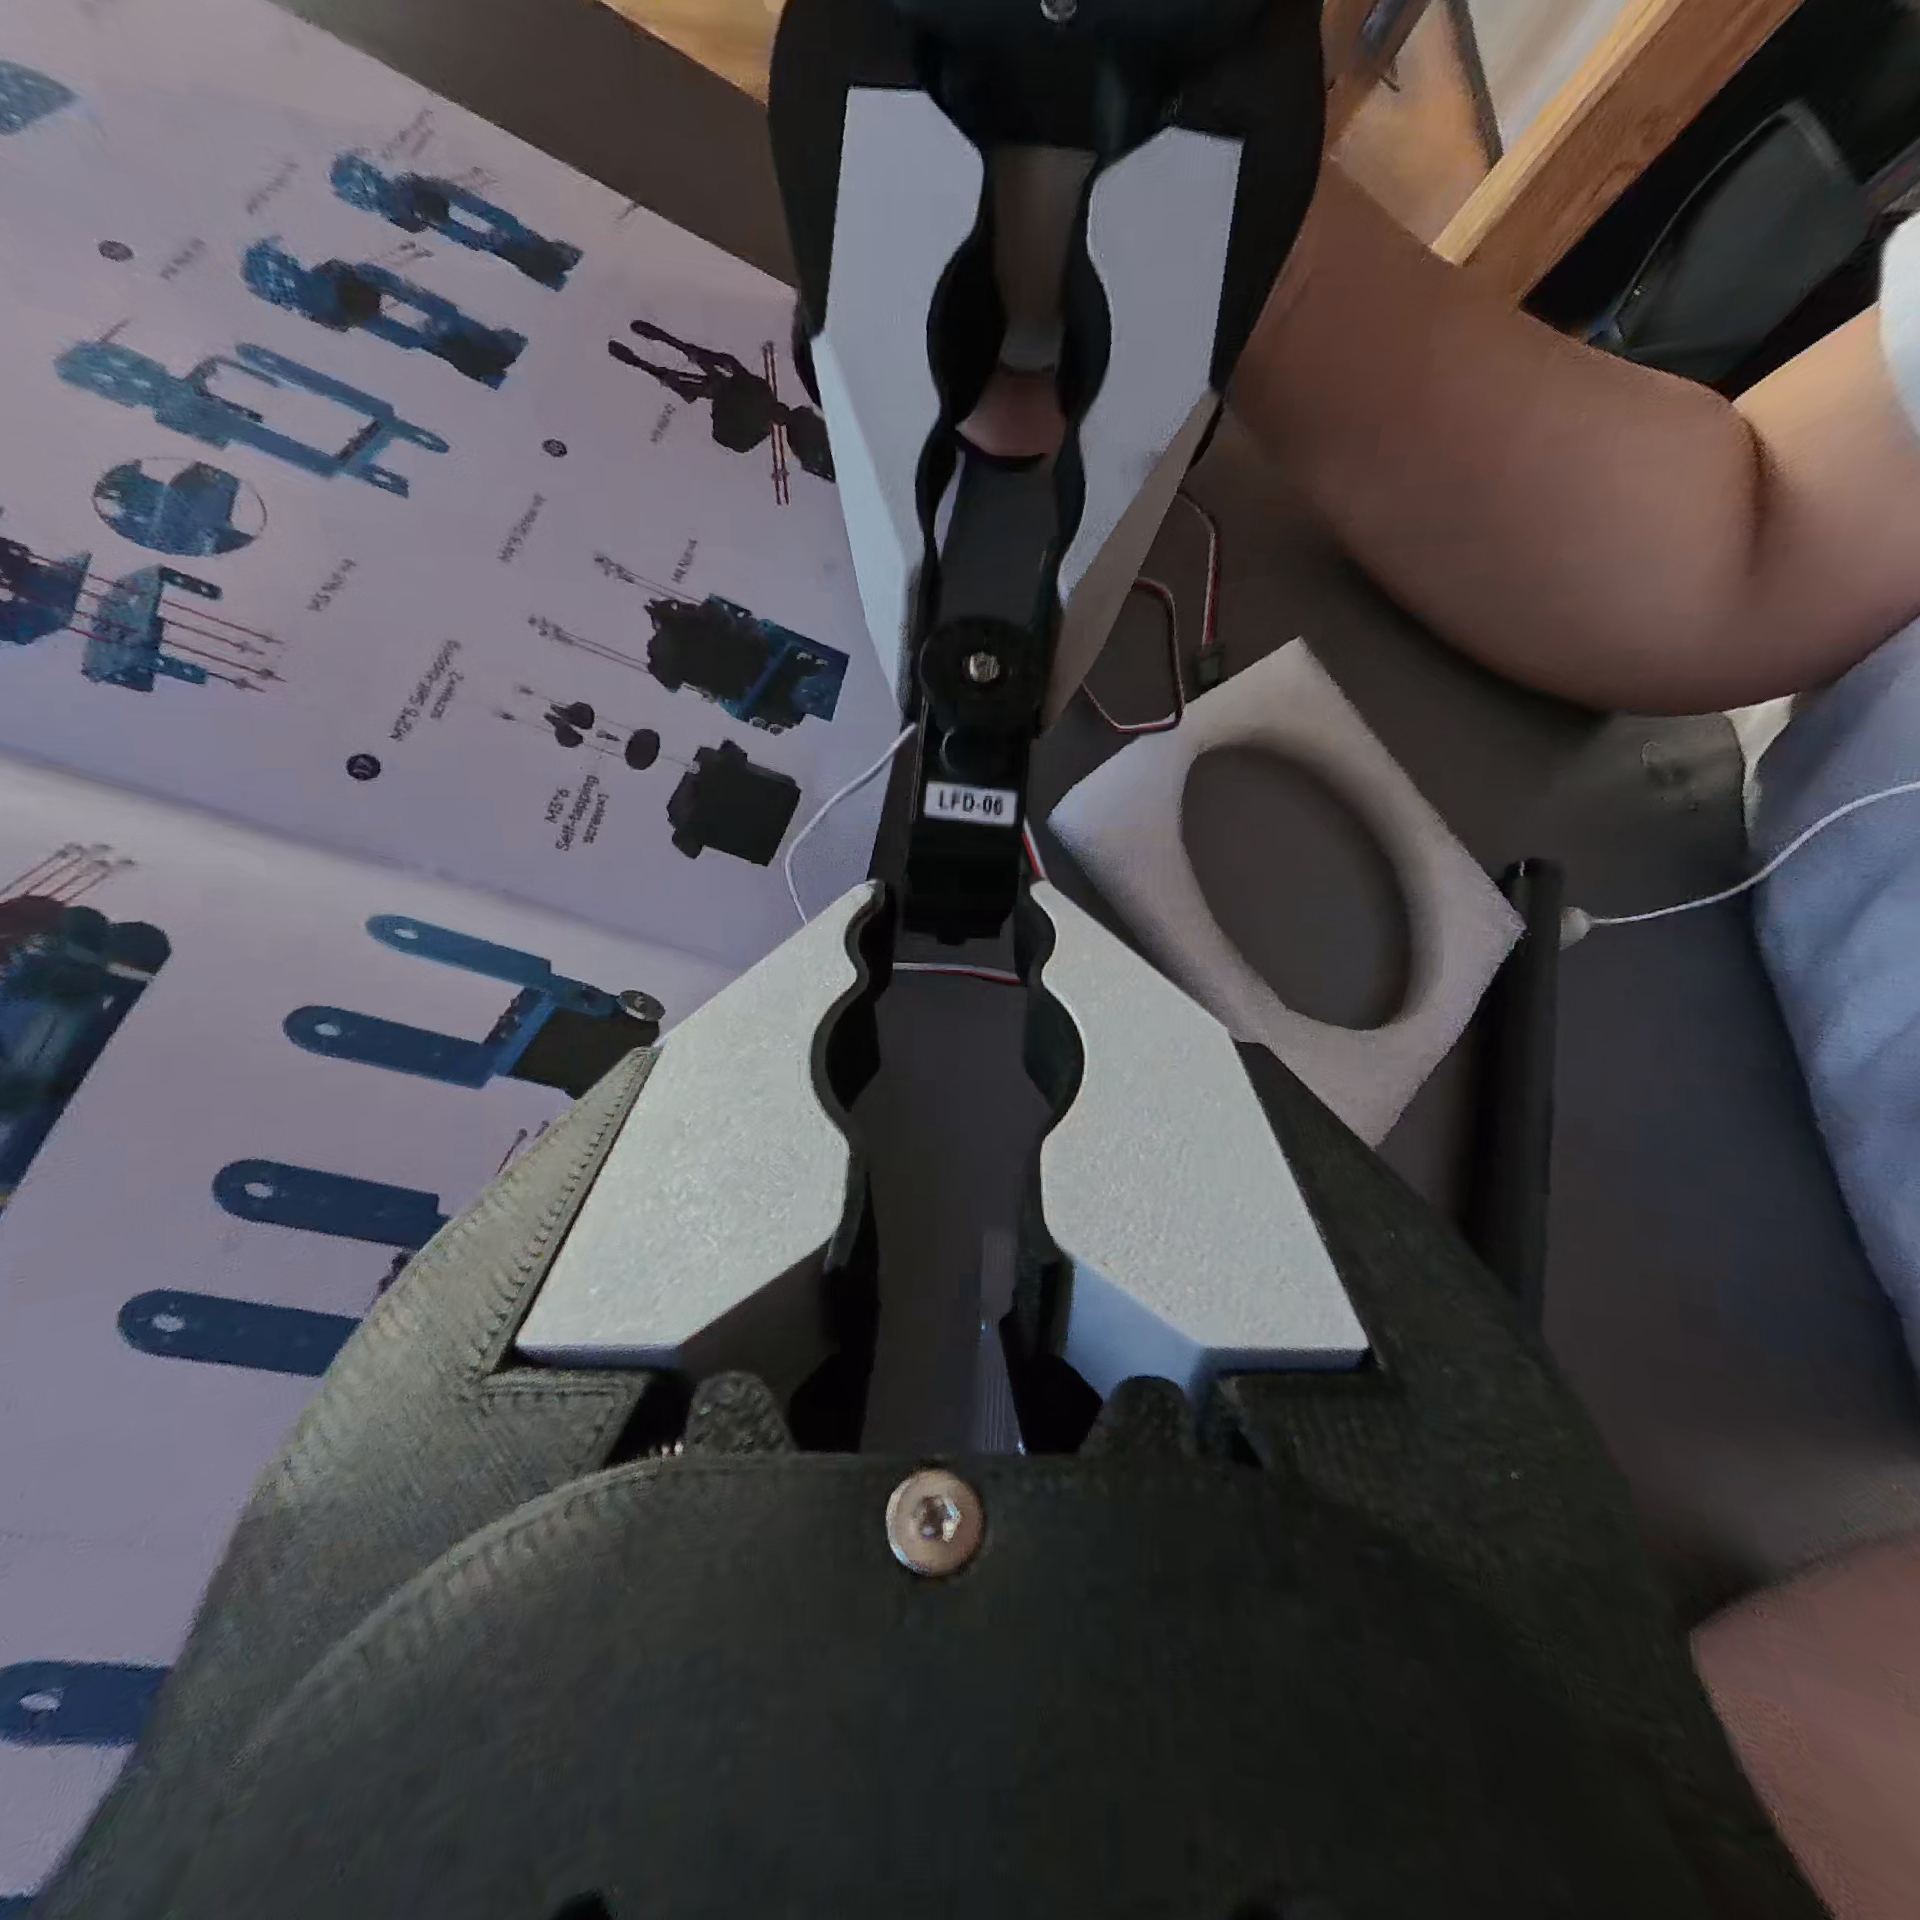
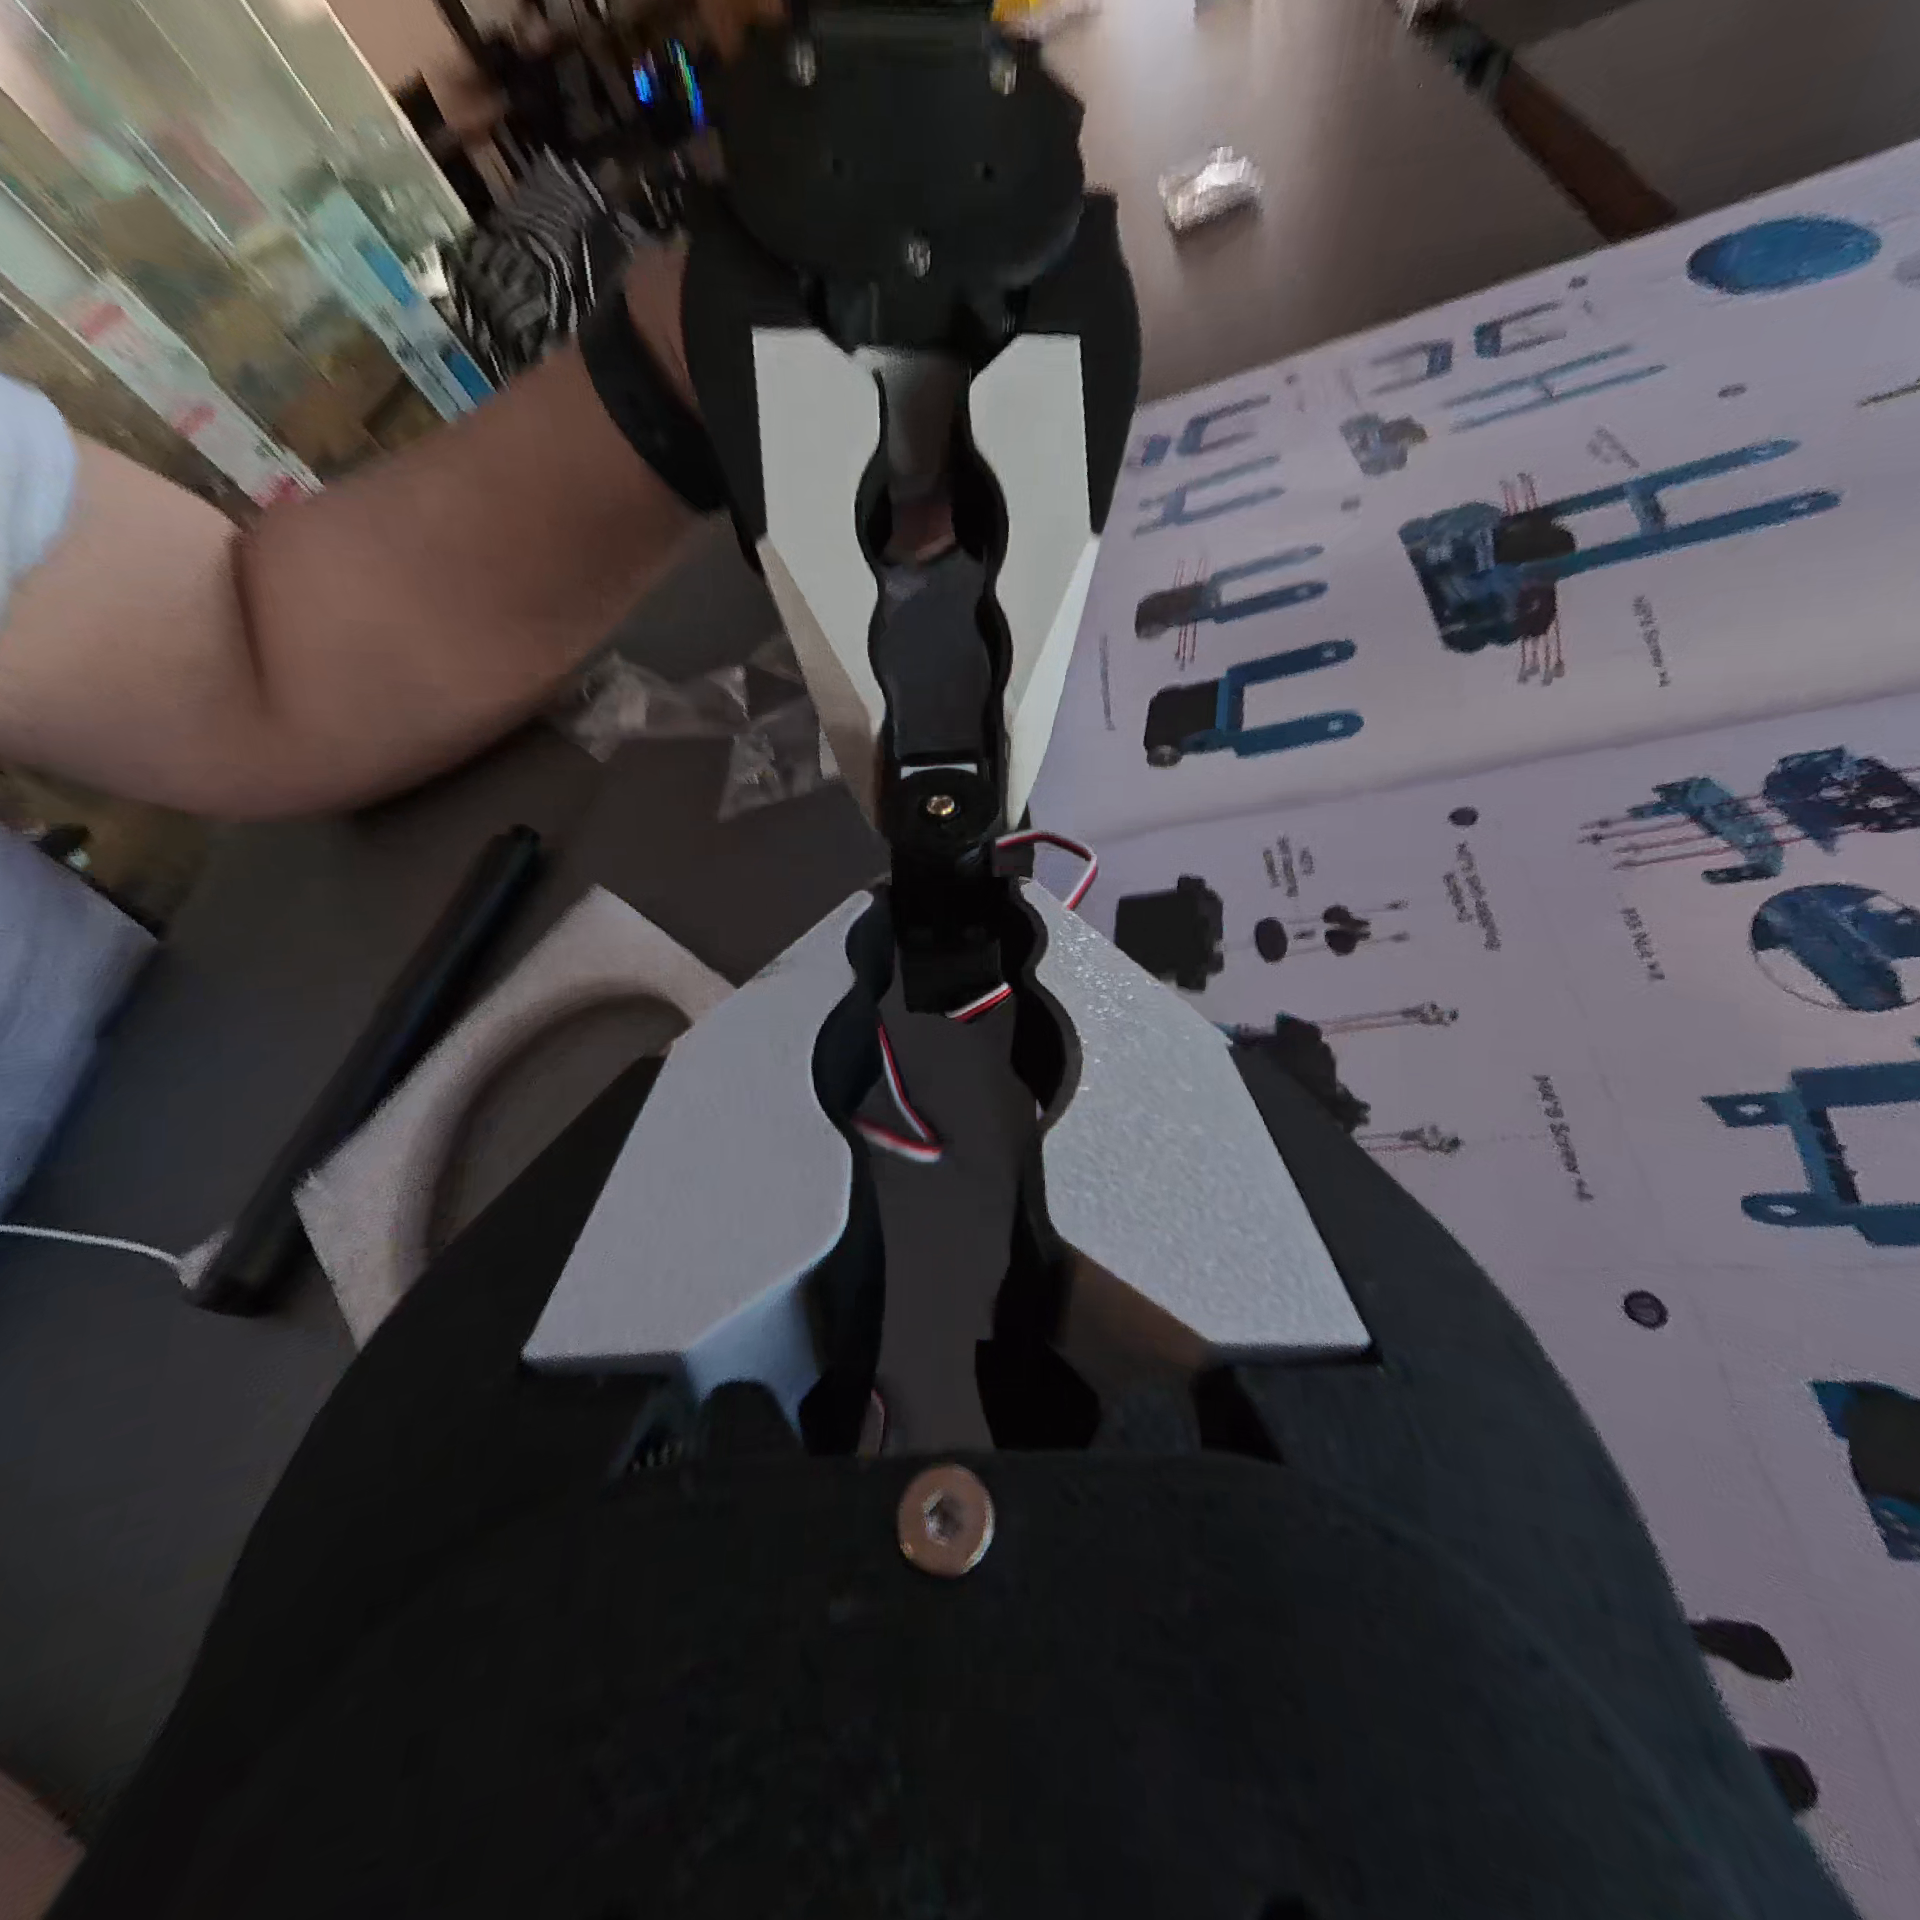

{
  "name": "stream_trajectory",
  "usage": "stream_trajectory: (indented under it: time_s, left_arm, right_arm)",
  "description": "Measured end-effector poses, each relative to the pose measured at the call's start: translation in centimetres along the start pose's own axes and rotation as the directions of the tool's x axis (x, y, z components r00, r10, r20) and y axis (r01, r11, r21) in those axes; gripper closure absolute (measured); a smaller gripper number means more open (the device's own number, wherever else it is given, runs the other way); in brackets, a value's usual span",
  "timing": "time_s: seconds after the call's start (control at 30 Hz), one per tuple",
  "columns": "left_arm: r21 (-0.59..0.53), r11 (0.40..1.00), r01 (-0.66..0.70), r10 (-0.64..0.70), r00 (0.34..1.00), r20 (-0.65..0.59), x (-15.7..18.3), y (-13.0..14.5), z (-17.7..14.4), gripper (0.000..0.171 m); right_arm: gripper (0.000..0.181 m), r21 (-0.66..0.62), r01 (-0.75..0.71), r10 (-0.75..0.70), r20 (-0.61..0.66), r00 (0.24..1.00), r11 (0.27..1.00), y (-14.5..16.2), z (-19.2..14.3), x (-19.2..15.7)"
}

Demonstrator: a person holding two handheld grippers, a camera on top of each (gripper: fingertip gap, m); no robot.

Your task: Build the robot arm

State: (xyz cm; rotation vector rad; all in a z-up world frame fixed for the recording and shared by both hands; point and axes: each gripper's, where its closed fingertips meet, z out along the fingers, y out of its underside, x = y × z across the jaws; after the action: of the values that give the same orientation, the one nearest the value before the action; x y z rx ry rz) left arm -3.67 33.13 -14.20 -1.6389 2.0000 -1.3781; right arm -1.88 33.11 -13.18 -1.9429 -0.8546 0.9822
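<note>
A small black servo (image 1: 961, 862) with a white label, a round horn (image 1: 977, 665) and a red, white and black lead is held between the two grippers, which face each other tip to tip. My left gripper (image 1: 956, 899) is shut on the near end of the servo. My right gripper (image 1: 982, 712) comes in from the top of the left wrist view and grips the far end. In the right wrist view, the right gripper (image 2: 948, 904) is shut on the servo (image 2: 935, 956), its lead (image 2: 899, 1122) hangs between the fingers, and the left gripper (image 2: 945, 779) holds the other end.
A large printed assembly sheet (image 1: 312, 727) (image 2: 1507, 935) lies on the dark table. A white foam piece with an oval cut-out (image 1: 1455, 935) (image 2: 416, 1143) and a black rod (image 1: 1517, 1091) (image 2: 384, 1039) lie beside the grippers. A person's forearm (image 1: 1507, 499) (image 2: 364, 644) reaches in. Clear plastic bags (image 2: 707, 707) lie behind. Left and right tips are no more than a few centimetres apart.
</note>
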Motion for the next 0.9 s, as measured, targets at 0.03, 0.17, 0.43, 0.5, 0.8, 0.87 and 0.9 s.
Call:
stream_trajectory:
  time_s: [0.03, 0.17, 0.43, 0.5, 0.8, 0.87, 0.9]
  left_arm:
    - [0.005, 1.000, -0.002, 0.002, 1.000, -0.003, 0.0, -0.1, 0.1, 0.151]
    - [-0.003, 1.000, 0.002, -0.002, 1.000, 0.015, -0.2, 0.1, -0.1, 0.151]
    - [-0.045, 0.999, -0.020, 0.021, 1.000, 0.015, 0.0, 0.5, 0.8, 0.145]
    - [-0.047, 0.999, -0.023, 0.023, 1.000, 0.017, 0.0, 0.5, 0.8, 0.146]
    - [-0.056, 0.998, -0.031, 0.032, 0.999, 0.021, 0.1, 0.8, 0.9, 0.149]
    - [-0.052, 0.998, -0.025, 0.025, 1.000, 0.011, 0.3, 0.7, 0.9, 0.148]
    - [-0.049, 0.999, -0.024, 0.025, 1.000, 0.007, 0.4, 0.6, 0.9, 0.148]
  right_arm:
    - [0.162, -0.034, 0.007, -0.007, -0.005, 1.000, 0.999, 0.6, 0.2, 0.0]
    - [0.161, -0.053, 0.032, -0.033, -0.020, 0.999, 0.998, 1.1, 0.4, 0.2]
    - [0.161, -0.082, 0.152, -0.156, -0.045, 0.987, 0.985, 1.8, 0.0, -0.1]
    - [0.161, -0.081, 0.166, -0.171, -0.053, 0.984, 0.983, 1.8, 0.0, -0.1]
    - [0.160, 0.011, 0.099, -0.099, -0.009, 0.995, 0.995, 1.0, -1.1, -0.5]
    - [0.161, 0.008, 0.091, -0.091, 0.003, 0.996, 0.996, 1.1, -1.1, -0.7]
    - [0.160, 0.004, 0.084, -0.084, 0.011, 0.996, 0.996, 1.2, -1.1, -0.8]
